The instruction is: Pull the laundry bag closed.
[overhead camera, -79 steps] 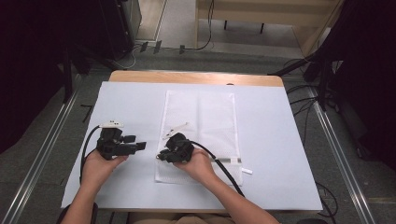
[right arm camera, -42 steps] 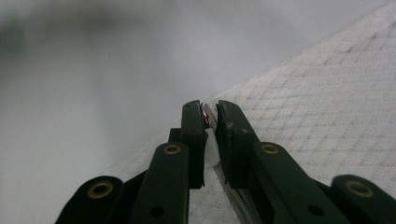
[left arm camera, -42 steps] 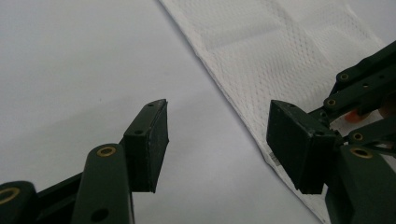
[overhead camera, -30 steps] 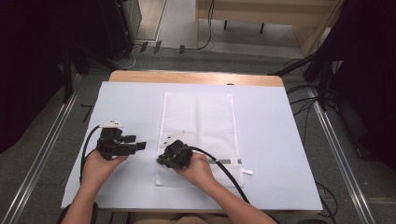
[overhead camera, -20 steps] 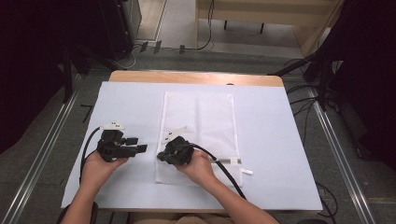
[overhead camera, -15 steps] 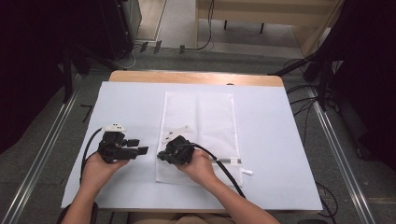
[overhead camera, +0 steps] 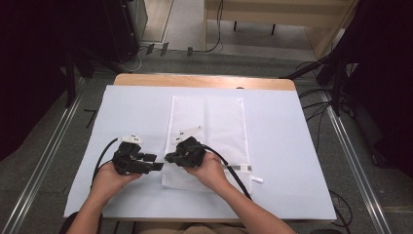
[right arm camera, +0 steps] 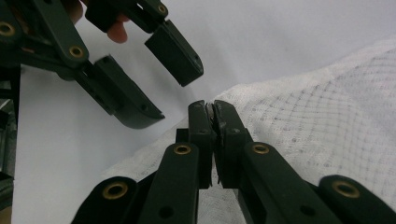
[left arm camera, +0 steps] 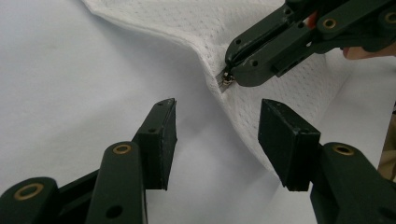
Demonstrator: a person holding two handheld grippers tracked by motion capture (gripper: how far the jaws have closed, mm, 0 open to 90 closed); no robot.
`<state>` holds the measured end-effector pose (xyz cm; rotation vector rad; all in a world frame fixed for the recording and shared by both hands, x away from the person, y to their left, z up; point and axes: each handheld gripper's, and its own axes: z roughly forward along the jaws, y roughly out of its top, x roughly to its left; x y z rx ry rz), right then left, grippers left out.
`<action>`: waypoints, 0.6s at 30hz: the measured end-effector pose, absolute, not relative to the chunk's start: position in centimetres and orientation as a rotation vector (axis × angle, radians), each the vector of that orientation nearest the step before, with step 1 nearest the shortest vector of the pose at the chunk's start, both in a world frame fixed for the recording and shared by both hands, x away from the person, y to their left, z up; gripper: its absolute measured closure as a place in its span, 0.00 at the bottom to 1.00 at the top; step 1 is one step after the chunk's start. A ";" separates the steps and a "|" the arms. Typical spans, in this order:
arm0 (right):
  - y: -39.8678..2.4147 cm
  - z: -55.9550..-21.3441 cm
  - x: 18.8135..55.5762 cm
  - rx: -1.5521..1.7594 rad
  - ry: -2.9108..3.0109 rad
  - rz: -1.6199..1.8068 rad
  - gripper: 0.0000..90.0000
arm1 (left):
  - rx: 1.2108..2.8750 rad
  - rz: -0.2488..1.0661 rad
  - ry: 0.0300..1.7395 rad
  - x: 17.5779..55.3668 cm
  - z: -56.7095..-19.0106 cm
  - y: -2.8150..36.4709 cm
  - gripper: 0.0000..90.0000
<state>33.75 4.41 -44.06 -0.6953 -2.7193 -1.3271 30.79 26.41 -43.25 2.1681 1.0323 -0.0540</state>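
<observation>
A white mesh bag (overhead camera: 214, 124) lies flat on the white-covered table (overhead camera: 292, 146). My right gripper (overhead camera: 169, 157) is at the bag's left edge, shut on a small metal zipper pull (left arm camera: 224, 82), and it lifts that edge a little. In the right gripper view, its jaws (right arm camera: 212, 109) are pressed together over the mesh bag (right arm camera: 317, 135). My left gripper (overhead camera: 157, 164) is just left of it, open, with the bag's edge (left arm camera: 243, 121) between its fingertips (left arm camera: 164, 130). The left gripper (right arm camera: 175, 74) also shows open in the right gripper view.
The bag's zipper strip (overhead camera: 239, 168) and a small white tag (overhead camera: 257, 179) lie at its near right corner, under the right gripper's cable. The table's wooden far edge (overhead camera: 204, 81) is beyond the sheet. Metal rails (overhead camera: 44, 161) run along both sides.
My left gripper has moved right, closer to the right gripper and the bag's left edge. The right gripper has stayed at that edge, still shut.
</observation>
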 end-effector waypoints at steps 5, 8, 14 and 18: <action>4.5 -43.6 33.7 -0.688 -2.712 -1.336 0.98 | 2.172 -0.080 1.027 30.9 -43.5 25.7 0.55; 4.5 -43.3 33.7 -0.686 -2.711 -1.345 0.98 | 2.193 -0.089 1.014 31.1 -43.7 25.2 0.57; 4.5 -43.2 33.6 -0.666 -2.717 -1.346 0.98 | 2.188 -0.111 1.023 31.5 -44.0 25.0 0.62; 4.4 -43.0 33.6 -0.665 -2.710 -1.352 0.98 | 2.203 -0.116 1.018 31.6 -44.1 24.8 0.66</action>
